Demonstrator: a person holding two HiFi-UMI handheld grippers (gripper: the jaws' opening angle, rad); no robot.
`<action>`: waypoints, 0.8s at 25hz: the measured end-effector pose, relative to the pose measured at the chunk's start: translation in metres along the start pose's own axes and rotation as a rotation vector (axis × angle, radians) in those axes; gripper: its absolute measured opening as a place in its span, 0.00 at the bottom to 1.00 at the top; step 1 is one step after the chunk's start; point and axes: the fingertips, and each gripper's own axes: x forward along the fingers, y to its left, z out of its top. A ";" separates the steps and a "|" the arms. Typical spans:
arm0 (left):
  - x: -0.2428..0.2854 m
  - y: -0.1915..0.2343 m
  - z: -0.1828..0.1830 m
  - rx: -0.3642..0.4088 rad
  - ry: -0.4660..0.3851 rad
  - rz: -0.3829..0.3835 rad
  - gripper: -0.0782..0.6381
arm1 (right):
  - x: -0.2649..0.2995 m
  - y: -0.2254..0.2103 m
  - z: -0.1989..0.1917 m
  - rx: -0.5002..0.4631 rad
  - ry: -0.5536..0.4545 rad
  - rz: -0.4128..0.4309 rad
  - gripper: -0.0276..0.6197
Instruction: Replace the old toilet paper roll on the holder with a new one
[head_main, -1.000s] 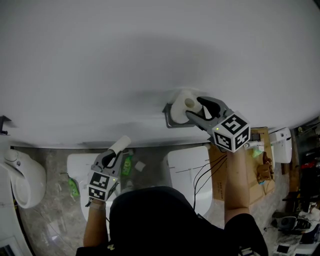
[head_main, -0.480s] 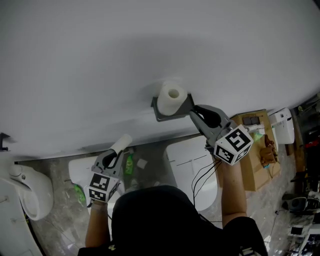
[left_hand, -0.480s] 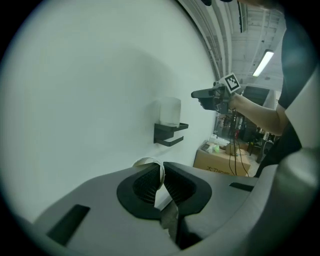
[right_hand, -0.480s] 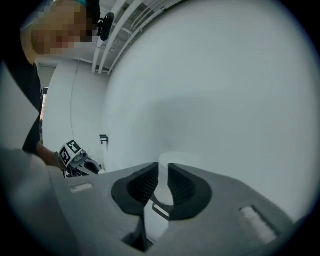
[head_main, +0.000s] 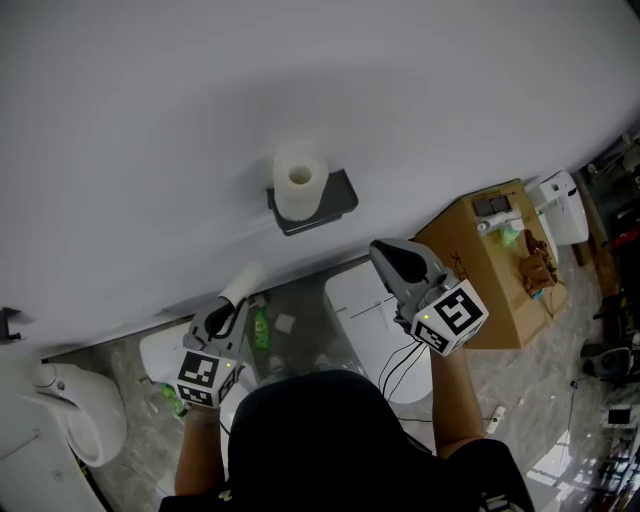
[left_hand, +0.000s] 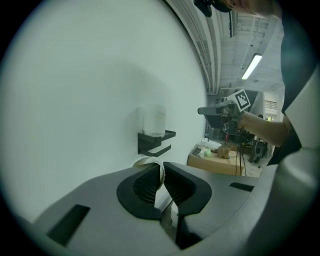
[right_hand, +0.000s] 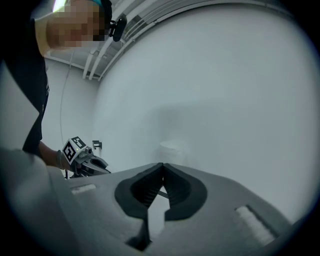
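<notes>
Cardboard tube (head_main: 243, 285) pinched in our left gripper (left_hand: 162, 174), we hold our right gripper (right_hand: 162, 174), jaws just closed on nothing, clear of the toilet paper roll (head_main: 299, 182).

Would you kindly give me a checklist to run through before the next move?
1. The new roll stands upright on the holder: ok.
2. The left gripper pinches the old cardboard tube: ok.
3. The right gripper is empty, jaws just closed together: ok.
4. The right gripper is clear of the new roll: ok.
5. The new roll sits firmly: cannot tell.
</notes>
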 end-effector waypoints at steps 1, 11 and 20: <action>0.003 -0.003 0.004 0.000 -0.013 -0.003 0.15 | -0.006 0.000 -0.003 0.015 -0.012 -0.010 0.04; 0.025 -0.041 0.026 0.055 -0.071 -0.104 0.15 | -0.056 -0.001 -0.037 0.173 -0.097 -0.132 0.04; 0.035 -0.049 0.030 0.037 -0.074 -0.128 0.15 | -0.082 -0.001 -0.068 0.240 -0.099 -0.222 0.04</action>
